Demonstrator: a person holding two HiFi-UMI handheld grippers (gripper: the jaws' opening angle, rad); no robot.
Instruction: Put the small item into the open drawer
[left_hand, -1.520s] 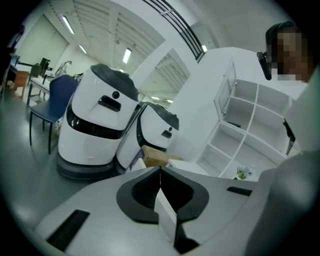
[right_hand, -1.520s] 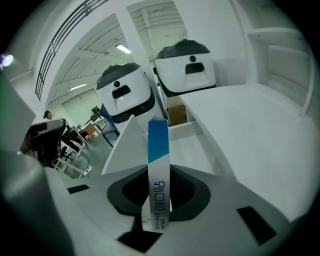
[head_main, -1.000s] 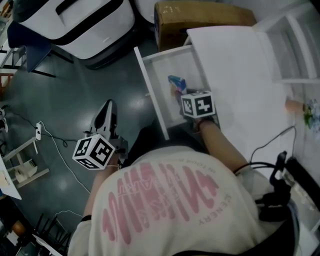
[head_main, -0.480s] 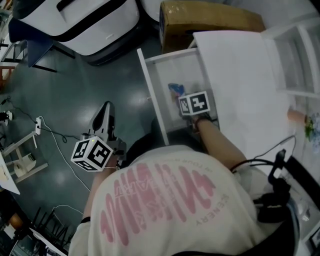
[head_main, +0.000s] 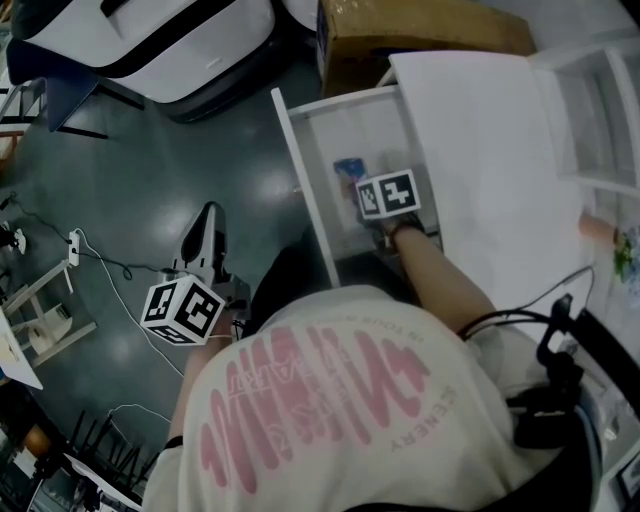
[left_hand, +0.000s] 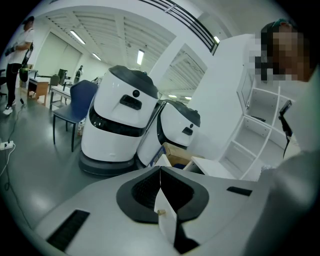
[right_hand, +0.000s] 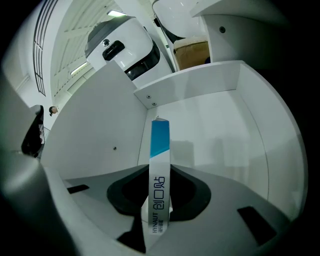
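Small item (right_hand: 160, 145) held w/in drawer (right_hand: 200, 90), cardboard box (head_main: 420, 40) beyond

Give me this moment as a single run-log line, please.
right gripper: jaws shut on small packet, inside open drawer | left gripper: jaws shut, empty

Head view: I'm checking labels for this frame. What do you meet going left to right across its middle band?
white power strip → left gripper → drawer's left wall → blue-and-white bandage packet → white cabinet top → open shelf unit
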